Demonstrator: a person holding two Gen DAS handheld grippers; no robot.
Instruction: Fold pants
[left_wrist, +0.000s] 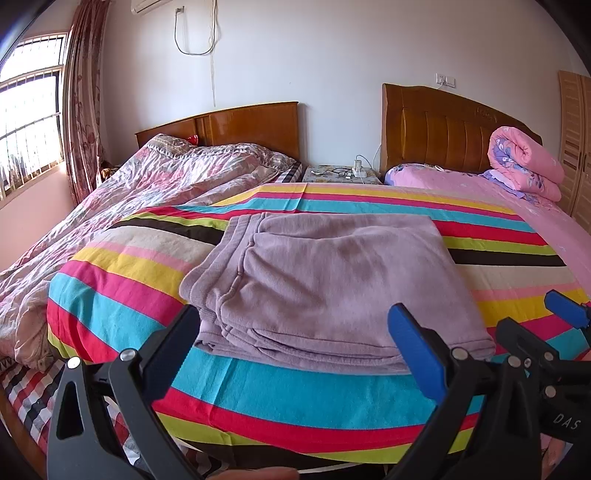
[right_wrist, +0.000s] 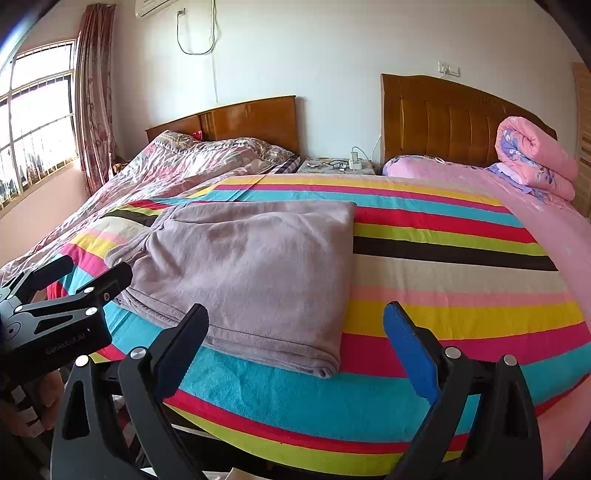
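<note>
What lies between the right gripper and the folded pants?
Only bare striped sheet separates the open right gripper from the near edge of the folded purple pants, seen in the right wrist view.

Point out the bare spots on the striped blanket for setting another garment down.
The striped blanket is bare right of the folded purple pants, up to the pink sheet. A narrower free band runs beyond the pants. The left side is crowded by the rumpled floral quilt.
</note>
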